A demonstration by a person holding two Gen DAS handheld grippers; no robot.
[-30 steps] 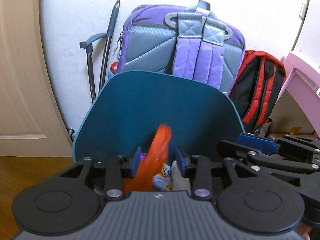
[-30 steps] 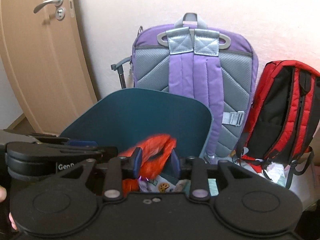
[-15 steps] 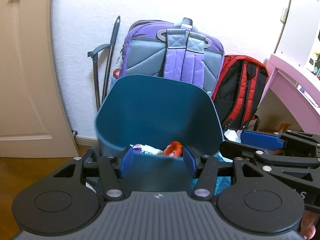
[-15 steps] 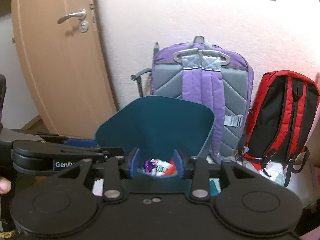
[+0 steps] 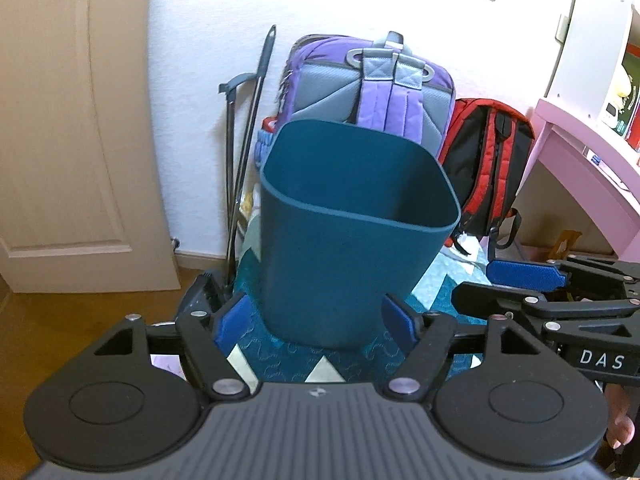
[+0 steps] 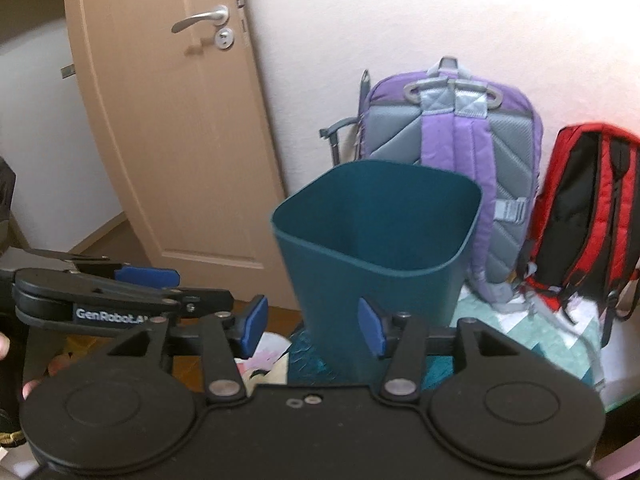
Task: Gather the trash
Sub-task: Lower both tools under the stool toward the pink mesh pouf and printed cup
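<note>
A dark teal trash bin [image 5: 352, 240] stands upright on a patterned quilt; it also shows in the right wrist view [image 6: 380, 256]. Its contents are hidden from this low angle. My left gripper [image 5: 316, 322] is open and empty, just in front of the bin's base. My right gripper [image 6: 312, 326] is open and empty, in front of the bin and a little left of it. The right gripper shows at the right of the left wrist view [image 5: 560, 300], and the left gripper at the left of the right wrist view [image 6: 112, 300].
A purple backpack [image 5: 372, 80] and a red and black backpack [image 5: 492, 168] lean on the wall behind the bin. A grey reacher tool [image 5: 244, 152] stands by the wooden door [image 6: 168, 128]. A pink desk [image 5: 588, 160] is at the right. Papers [image 6: 264, 356] lie on the floor.
Both grippers let go of the orange wrapper into the bin, opened wider and pulled back and down. The trash inside the bin is now out of sight.
</note>
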